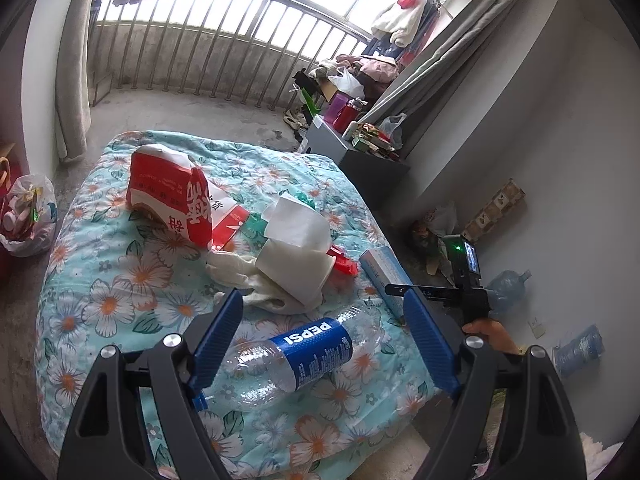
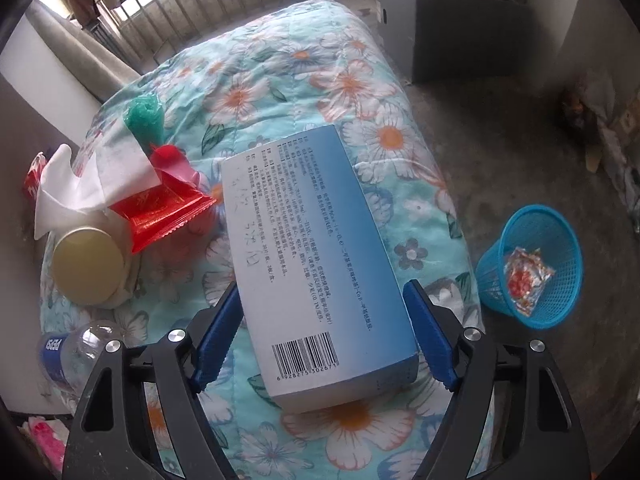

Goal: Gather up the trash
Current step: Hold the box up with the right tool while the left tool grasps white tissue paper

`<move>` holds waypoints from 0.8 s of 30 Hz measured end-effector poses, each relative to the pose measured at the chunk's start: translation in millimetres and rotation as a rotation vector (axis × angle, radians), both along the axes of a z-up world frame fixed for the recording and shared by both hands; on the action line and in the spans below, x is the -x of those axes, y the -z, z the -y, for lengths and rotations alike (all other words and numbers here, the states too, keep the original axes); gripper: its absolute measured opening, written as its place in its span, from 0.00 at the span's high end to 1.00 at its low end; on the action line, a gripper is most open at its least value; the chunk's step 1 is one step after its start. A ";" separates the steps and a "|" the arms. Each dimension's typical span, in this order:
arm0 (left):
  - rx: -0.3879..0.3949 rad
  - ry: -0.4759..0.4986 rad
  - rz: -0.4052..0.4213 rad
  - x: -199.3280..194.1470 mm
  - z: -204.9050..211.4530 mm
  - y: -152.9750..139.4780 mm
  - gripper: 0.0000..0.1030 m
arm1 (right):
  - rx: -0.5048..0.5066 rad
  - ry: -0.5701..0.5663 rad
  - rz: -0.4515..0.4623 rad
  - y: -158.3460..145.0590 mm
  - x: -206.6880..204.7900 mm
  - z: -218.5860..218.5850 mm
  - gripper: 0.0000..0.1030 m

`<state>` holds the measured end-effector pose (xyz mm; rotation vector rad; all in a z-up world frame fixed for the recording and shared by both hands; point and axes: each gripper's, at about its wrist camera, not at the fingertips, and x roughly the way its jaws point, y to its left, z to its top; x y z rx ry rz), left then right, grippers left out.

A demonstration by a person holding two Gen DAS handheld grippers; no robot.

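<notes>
Two hand-held grippers worked over a floral quilt (image 1: 100, 280) strewn with trash. The left gripper (image 1: 320, 320) stood wide open above an empty Pepsi bottle (image 1: 296, 356) that lay on its side between the blue fingers (image 1: 218, 336), with clear gaps on both sides and nothing gripped. The right gripper (image 2: 320, 312) straddled the near end of a blue-and-white carton (image 2: 316, 272) lying flat near the quilt's right edge; its jaws were spread wide and whether the pads actually pressed the carton could not be told.

A crumpled tissue (image 1: 296, 232), a red-and-white paper bag (image 1: 172, 196) and a red foil wrapper (image 2: 160, 212) crowded the middle of the quilt, beside a round tin lid (image 2: 88, 268).

On the bare concrete floor just off the quilt's right edge stood a blue mesh basket (image 2: 496, 276), tilted, with a wrapper (image 2: 524, 276) already inside. Open floor lay around it.
</notes>
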<state>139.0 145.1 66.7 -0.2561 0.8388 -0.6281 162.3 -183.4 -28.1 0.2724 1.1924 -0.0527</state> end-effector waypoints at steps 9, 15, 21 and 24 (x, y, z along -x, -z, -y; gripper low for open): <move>-0.011 0.013 -0.037 -23.4 24.6 8.2 0.22 | -0.046 -0.002 -0.014 -5.6 28.2 -8.5 0.27; -0.050 0.030 -0.024 -58.1 67.1 15.7 0.22 | -0.050 -0.032 0.012 -2.7 35.9 -8.5 0.24; -0.159 0.030 -0.024 -96.6 105.8 32.2 0.22 | -0.045 -0.068 0.041 -1.7 38.8 -7.5 0.20; -0.276 0.055 0.012 -109.3 127.6 43.1 0.22 | -0.049 -0.077 0.065 -4.9 41.2 -2.8 0.19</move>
